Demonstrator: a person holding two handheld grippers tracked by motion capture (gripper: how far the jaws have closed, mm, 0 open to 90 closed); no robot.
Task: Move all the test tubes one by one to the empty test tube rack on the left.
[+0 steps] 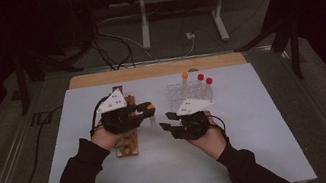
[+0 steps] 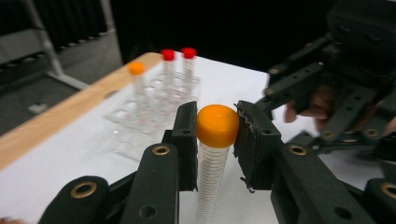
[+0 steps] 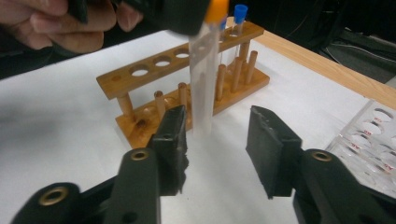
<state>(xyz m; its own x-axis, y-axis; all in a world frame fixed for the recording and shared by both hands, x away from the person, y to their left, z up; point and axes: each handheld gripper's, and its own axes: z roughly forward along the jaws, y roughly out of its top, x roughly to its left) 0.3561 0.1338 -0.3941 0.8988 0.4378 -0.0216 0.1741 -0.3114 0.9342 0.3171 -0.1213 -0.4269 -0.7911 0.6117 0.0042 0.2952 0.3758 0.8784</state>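
- White table (image 1: 263, 155), wooden strip along its 12 o'clock edge; dark room, metal stand legs beyond.
- Wooden rack (image 3: 187, 74) at 9 o'clock of centre; clear rack (image 1: 191, 94) with 3 capped tubes at 12 o'clock.
- Left gripper (image 2: 217, 140), level, pinches the orange-capped tube (image 2: 215, 140) by its cap, upright above the table.
- Right gripper (image 3: 215, 149), jaws part open, flanks that tube's lower end without touching.

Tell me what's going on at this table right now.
A person is moving test tubes with a gripper in each hand. The left gripper is shut on the cap of an orange-capped tube and holds it upright between a wooden rack and a clear plastic rack. The right gripper is open, its jaws either side of the tube's lower end without touching it.
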